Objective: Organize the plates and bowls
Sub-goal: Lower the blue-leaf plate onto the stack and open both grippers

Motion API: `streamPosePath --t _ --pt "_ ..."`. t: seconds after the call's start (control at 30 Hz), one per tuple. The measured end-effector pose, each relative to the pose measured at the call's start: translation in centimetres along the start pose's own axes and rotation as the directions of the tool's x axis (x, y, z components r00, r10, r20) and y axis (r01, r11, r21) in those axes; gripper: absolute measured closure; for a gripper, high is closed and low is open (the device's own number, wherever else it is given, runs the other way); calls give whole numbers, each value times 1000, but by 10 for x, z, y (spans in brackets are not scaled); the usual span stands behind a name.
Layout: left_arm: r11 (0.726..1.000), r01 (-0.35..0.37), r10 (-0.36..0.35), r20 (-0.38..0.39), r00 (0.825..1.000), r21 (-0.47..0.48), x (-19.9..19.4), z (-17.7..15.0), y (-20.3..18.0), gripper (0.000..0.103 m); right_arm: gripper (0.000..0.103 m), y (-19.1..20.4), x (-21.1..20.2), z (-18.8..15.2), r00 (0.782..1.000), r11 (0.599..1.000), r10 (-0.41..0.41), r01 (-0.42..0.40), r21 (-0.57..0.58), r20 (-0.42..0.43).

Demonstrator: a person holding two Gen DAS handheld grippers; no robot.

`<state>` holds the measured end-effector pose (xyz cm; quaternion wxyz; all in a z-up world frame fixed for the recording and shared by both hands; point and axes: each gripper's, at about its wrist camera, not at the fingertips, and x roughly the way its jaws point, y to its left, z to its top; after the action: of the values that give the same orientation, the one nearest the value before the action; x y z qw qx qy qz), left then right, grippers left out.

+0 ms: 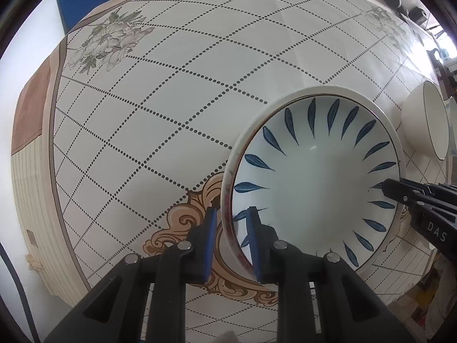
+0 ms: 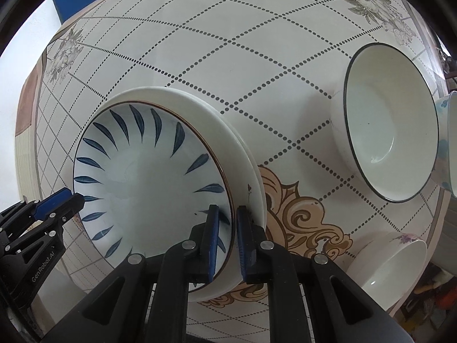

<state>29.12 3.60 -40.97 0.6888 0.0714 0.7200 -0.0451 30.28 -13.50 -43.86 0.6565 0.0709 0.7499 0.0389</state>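
Note:
A blue-leaf bowl [image 1: 314,177] rests on a white plate [image 2: 245,171] at the middle of the patterned table. My left gripper [image 1: 231,228] is shut on the bowl's left rim, one finger inside and one outside. My right gripper [image 2: 228,228] is shut on the bowl's right rim [image 2: 160,177] the same way. Each gripper shows in the other's view, the right one [image 1: 400,194] at the bowl's far side and the left one [image 2: 62,200] at the bowl's left edge.
A white bowl with a dark rim [image 2: 391,123] stands to the right; it also shows in the left wrist view [image 1: 425,120]. A small floral bowl [image 2: 391,263] sits near the front right edge. A blue-patterned dish [image 2: 450,143] is at the far right. The table [image 1: 171,100] drops off at left.

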Motion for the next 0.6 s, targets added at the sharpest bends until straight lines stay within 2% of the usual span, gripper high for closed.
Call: streamPosePath --t 0.13,0.2,0.27,0.33,0.37,0.4,0.43,0.47,0.53,0.6 --pt "1000 6 -6 32 999 -16 -10 -8 -1 83 88 4 -2 -6 999 1000 -28 28 4 17" --pt "1000 8 -6 63 998 -28 -18 -12 2 78 87 5 -3 -9 999 1000 -29 29 12 23" --pt "999 13 -10 94 995 -40 -28 -15 4 71 82 5 -4 -13 999 999 -27 26 21 29" --pt "998 21 -14 116 993 -53 -35 -17 7 70 79 5 -7 -16 999 999 -24 23 31 35" --pt "998 17 -10 126 992 -56 -40 -17 5 65 76 6 -10 -18 999 999 -32 30 29 41" --pt "998 19 -10 135 991 -60 -43 -14 4 49 73 7 -13 -22 998 999 -37 36 24 50" --pt "998 16 -6 149 989 -66 -48 -15 5 38 60 9 -17 -24 997 999 -38 37 19 60" --pt "998 11 0 161 987 -69 -52 -14 3 23 39 11 -21 -28 996 999 -46 45 13 70" --pt "997 2 11 188 982 -73 -60 -16 1 23 21 16 -31 -33 993 998 -67 68 -10 97" --pt "998 2 13 204 979 -70 -67 -18 -2 23 20 22 -41 -39 986 994 -102 108 -37 129"
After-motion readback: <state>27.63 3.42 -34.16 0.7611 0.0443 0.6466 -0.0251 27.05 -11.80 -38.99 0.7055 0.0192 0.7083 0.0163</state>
